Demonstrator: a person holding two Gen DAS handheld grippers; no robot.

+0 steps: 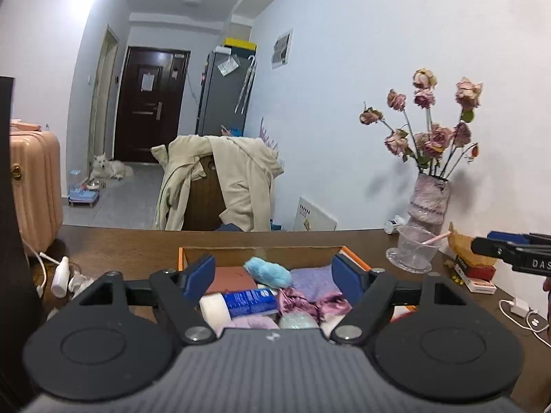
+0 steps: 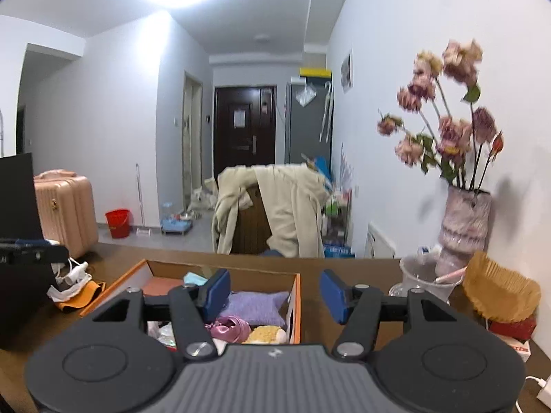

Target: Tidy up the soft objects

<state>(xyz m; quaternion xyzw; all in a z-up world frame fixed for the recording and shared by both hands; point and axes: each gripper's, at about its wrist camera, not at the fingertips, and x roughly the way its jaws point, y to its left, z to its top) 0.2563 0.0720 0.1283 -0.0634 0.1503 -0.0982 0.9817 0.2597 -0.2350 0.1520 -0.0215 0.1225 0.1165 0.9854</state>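
Two grippers were held above an orange-rimmed cardboard box on a brown wooden table. The left gripper hovered over the box interior with its jaws spread wide apart and nothing between the blue pads. The right gripper hovered over the right wall of the box, jaws likewise wide apart and empty; its left finger stood above the box contents and its right finger above bare tabletop.

The box contained the soft objects: a light blue fluffy item toward the far side, a lavender knitted cloth beside it, a crumpled pink satin piece nearer the camera, and a yellow sponge-like item at the near right corner. A brown notebook and a blue-labelled tube also lay in the box.

A vase of dried roses and a clear plastic cup stood on the table, right of the box, near the wall.
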